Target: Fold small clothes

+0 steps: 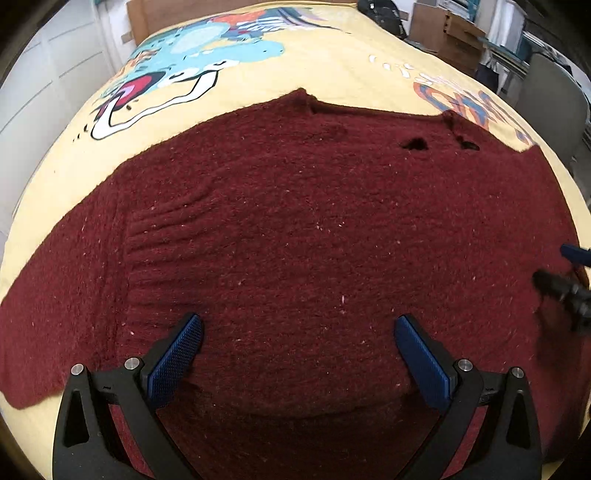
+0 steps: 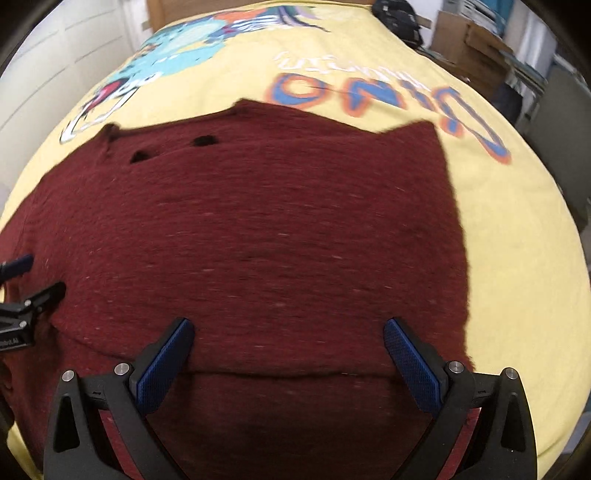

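Left wrist view: the sweater (image 1: 295,240) lies flat on the bedspread (image 1: 332,74), long axis left-right. Both the left gripper (image 1: 298,356) and the right gripper (image 2: 289,360) gape wide, empty, above its near hem, seemingly not touching.

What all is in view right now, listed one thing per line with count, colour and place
Fuzzy dark red knit sweater: one, maroon, spread flat across the middle of the bed, a fold edge near its lower part.
Yellow cartoon-print bedsheet: one, yellow with blue dinosaur and orange-blue lettering, under the sweater.
Brown cardboard boxes: several, brown, far right beyond the bed.
Black bag: one, black, at the bed's far right corner.
White panelled wall: one, white, far left.
Left gripper: one, black with blue pads, open over the sweater's near part.
Right gripper: one, black with blue pads, open over the sweater's near part.
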Demonstrator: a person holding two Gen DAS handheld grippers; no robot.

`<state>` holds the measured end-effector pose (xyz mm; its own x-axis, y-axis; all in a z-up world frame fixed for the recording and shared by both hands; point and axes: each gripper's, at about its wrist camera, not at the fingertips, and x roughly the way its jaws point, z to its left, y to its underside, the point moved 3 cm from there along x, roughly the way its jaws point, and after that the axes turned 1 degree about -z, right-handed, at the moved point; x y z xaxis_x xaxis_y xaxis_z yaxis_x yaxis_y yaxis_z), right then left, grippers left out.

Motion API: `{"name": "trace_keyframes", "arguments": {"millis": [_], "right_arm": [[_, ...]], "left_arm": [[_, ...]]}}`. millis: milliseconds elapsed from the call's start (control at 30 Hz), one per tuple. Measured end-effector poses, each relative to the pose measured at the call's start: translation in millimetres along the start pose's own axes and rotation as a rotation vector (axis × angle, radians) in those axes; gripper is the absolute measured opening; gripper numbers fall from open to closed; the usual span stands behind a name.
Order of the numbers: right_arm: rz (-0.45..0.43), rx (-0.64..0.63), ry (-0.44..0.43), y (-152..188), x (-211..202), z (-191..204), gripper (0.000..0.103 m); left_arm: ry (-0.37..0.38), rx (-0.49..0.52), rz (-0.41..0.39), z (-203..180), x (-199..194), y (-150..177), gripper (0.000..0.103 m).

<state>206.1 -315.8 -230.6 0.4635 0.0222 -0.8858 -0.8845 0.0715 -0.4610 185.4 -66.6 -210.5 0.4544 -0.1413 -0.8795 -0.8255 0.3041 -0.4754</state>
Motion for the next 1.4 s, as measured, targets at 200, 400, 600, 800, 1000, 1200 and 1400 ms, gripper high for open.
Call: {"name": "trace_keyframes", "arguments": {"millis": [200,400,600,800,1000,1200,1400], "right_arm": [[-0.003,0.012,-0.011,3.6,1.9,-2.3,0.103],[0.026,-0.002,0.008,1.1,-5.2,4.8,0.103],[-0.030,0.005,-0.012,1.7,-50.1,7.0,0.103],[-0.074,-0.008,-0.004,9.2,-88.3,2.0,0.103],[-0.073,0.016,0.011,21.2,-99.2,-8.1,0.103],[-0.040,0.059,0.036,28.7,-93.4,-20.6,0.103],[-0.015,0.096,0.046,34.3,-91.2,-28.3,0.103]], "left_arm": [[-0.030,-0.003,-0.008,-2.0,2.9,-0.6,0.102],[-0.017,0.009,0.022,-1.5,6.4,-6.4,0.102],[0.067,-0.126,0.035,26.4,-21.8,-14.9,0.102],[-0.151,-0.428,-0.070,138.1,-80.4,-18.8,0.102],[-0.300,-0.694,-0.055,264.2,-108.7,21.9,0.102],[-0.391,-0.887,0.044,349.9,-106.0,93.3,0.102],[-0.371,-1.112,0.148,404.0,-88.2,145.7,0.102]]}}
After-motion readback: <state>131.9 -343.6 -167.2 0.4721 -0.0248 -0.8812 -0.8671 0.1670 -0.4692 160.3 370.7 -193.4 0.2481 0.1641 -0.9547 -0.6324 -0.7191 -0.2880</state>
